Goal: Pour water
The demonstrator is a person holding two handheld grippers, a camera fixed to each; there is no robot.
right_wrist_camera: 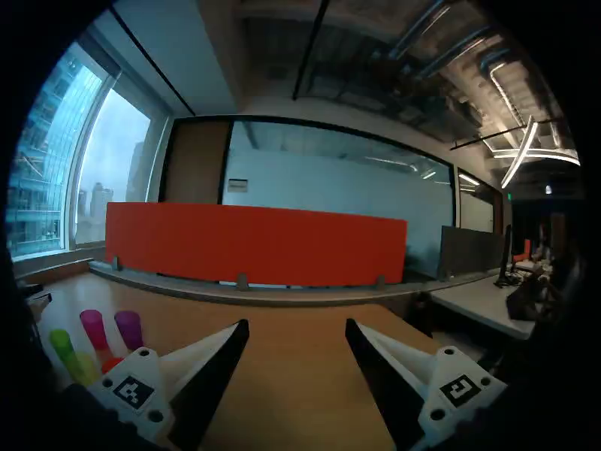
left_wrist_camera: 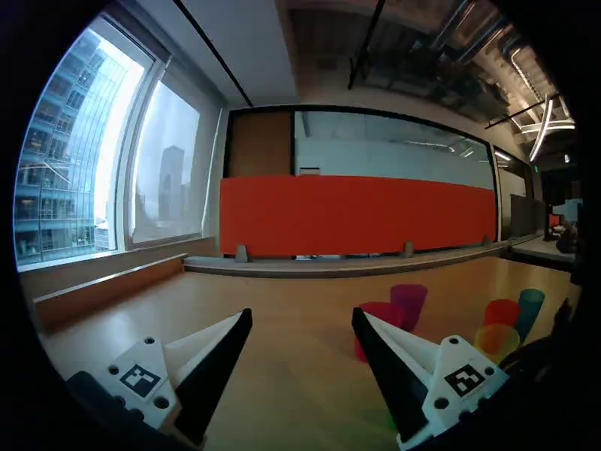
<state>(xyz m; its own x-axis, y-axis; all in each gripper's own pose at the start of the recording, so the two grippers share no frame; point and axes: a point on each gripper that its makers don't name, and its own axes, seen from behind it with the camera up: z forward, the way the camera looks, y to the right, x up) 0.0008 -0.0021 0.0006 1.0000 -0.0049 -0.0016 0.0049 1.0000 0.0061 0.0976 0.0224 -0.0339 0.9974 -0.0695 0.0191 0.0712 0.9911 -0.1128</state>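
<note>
In the left gripper view a tall window stands at the far left, and a wooden table runs forward to a long orange panel along its far edge. The left gripper hangs low over the table, released: its two fingers are spread wide apart with bare wood between them and nothing in their grasp. Just past its right-hand finger stands a red cup, partly hidden by that finger, with a purple cup close behind it. Farther right, near the table's edge, a yellow cup, an orange cup and a teal cup stand bunched together. In the right gripper view, a green cup, a pink cup and a violet cup stand upright at the far left, beside the left-hand finger. The right gripper is likewise released, fingers wide apart, empty, over bare table. To the right, a grey desk sits apart from the table. Whether any cup holds water cannot be told.
</note>
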